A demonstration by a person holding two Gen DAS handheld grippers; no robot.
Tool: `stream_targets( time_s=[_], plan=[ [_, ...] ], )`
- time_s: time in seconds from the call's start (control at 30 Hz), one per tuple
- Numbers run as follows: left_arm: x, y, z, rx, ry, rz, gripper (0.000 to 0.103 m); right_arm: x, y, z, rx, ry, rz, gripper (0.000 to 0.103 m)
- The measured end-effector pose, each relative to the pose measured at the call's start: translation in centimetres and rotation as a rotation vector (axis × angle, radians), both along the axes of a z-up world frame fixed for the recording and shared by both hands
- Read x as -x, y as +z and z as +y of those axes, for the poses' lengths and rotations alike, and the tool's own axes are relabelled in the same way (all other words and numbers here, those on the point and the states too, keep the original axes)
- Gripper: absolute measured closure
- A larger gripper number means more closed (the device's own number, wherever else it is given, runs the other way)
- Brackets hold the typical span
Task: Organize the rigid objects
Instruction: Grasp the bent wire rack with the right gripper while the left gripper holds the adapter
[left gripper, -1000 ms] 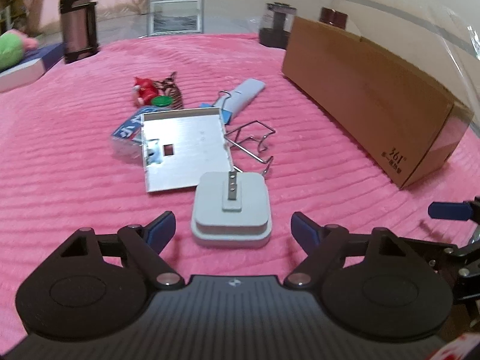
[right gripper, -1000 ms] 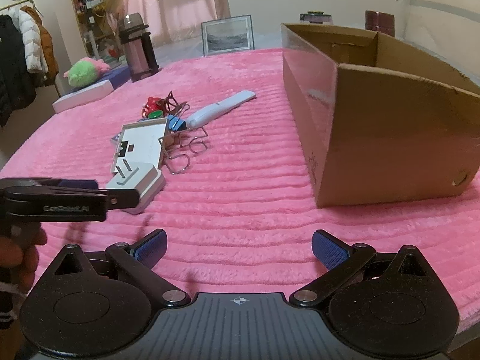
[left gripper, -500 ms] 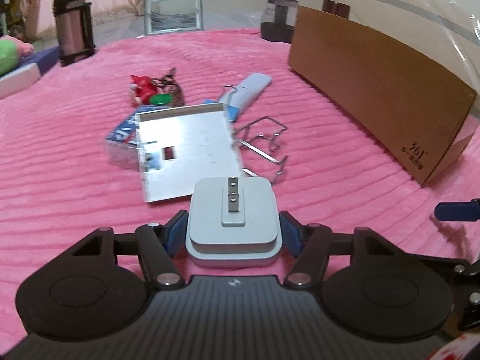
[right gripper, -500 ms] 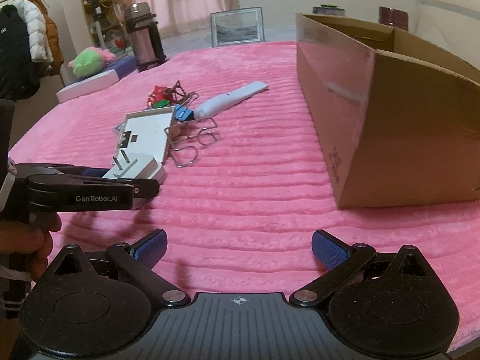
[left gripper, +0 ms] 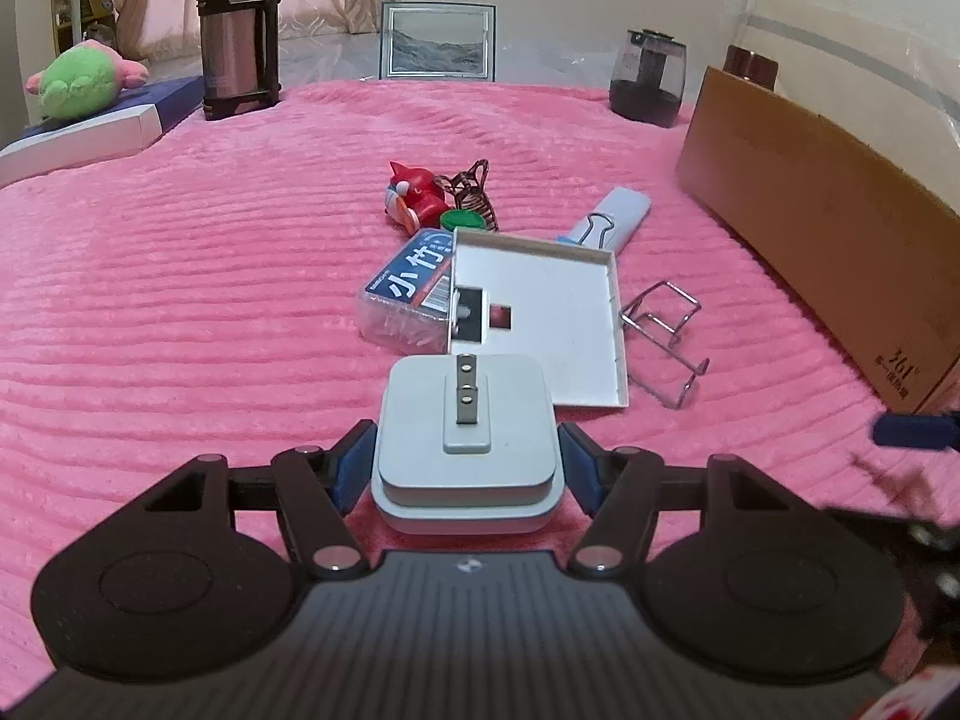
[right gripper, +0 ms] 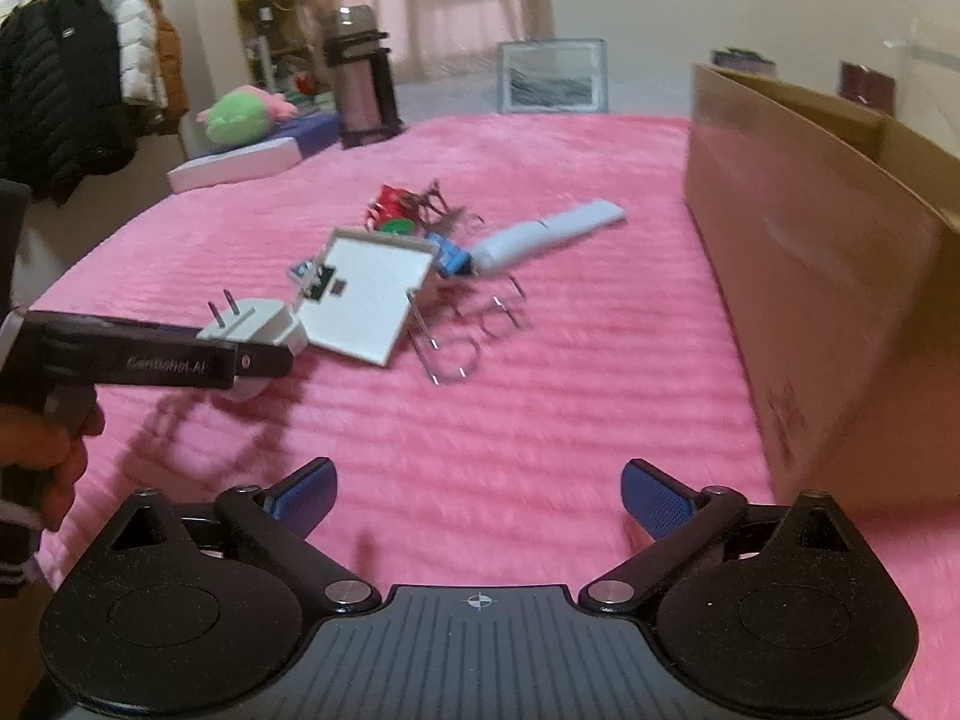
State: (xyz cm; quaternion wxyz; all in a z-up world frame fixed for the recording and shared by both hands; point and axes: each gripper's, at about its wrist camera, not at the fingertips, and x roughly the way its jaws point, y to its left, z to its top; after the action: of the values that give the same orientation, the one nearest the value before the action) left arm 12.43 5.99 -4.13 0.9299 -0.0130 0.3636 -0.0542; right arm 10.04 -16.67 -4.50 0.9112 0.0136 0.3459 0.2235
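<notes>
My left gripper [left gripper: 465, 471] is shut on a white square plug adapter [left gripper: 467, 435] with metal prongs, held just above the pink blanket; it also shows in the right wrist view [right gripper: 255, 327]. Beyond it lie a flat white tray lid [left gripper: 543, 315], a clear box with a blue label [left gripper: 408, 294], a wire holder [left gripper: 663, 333], a red toy [left gripper: 411, 201], a green cap [left gripper: 461, 220] and a pale blue tube with a binder clip [left gripper: 612, 222]. My right gripper [right gripper: 477, 495] is open and empty over bare blanket, left of the cardboard box [right gripper: 828, 252].
The open cardboard box [left gripper: 834, 210] stands along the right side. At the back are a steel thermos [left gripper: 237, 30], a framed picture [left gripper: 438, 42], a dark jar [left gripper: 648, 81], and a green plush [left gripper: 78, 81] on a white box.
My left gripper moved forward around the plug adapter, closed on it and lifted it slightly. My right gripper swung left and tilted; its view is blurred.
</notes>
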Motion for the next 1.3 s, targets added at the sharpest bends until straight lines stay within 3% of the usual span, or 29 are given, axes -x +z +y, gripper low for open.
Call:
stream_targets(
  time_s=[0.27,0.5,0.7,0.8,0.93,1.3],
  plan=[
    [-0.3,0.0,-0.1,0.022,-0.016,0.0,0.043,-5.4,0.4,2.1,0.022,0.104,-0.056,0.019],
    [-0.7,0.0,0.3,0.048,-0.008,-0.005,0.043,-10.1,-0.7,3.3,0.052,0.172,-0.048,0.03],
    [-0.9,-0.1,0.4,0.057,-0.001,-0.002,0.043,-12.2,-1.5,4.1,0.076,0.228,-0.051,0.032],
    [-0.9,-0.2,0.4,0.064,0.001,0.002,0.043,-12.8,-1.6,4.2,0.073,0.251,-0.056,0.038],
    [-0.7,-0.3,0.3,0.066,0.001,0.007,0.043,-12.8,-1.5,4.4,0.084,0.263,-0.061,0.039],
    [0.7,0.9,-0.5,0.055,-0.002,-0.004,0.043,-8.9,0.7,2.3,0.043,0.149,-0.105,0.039]
  ],
)
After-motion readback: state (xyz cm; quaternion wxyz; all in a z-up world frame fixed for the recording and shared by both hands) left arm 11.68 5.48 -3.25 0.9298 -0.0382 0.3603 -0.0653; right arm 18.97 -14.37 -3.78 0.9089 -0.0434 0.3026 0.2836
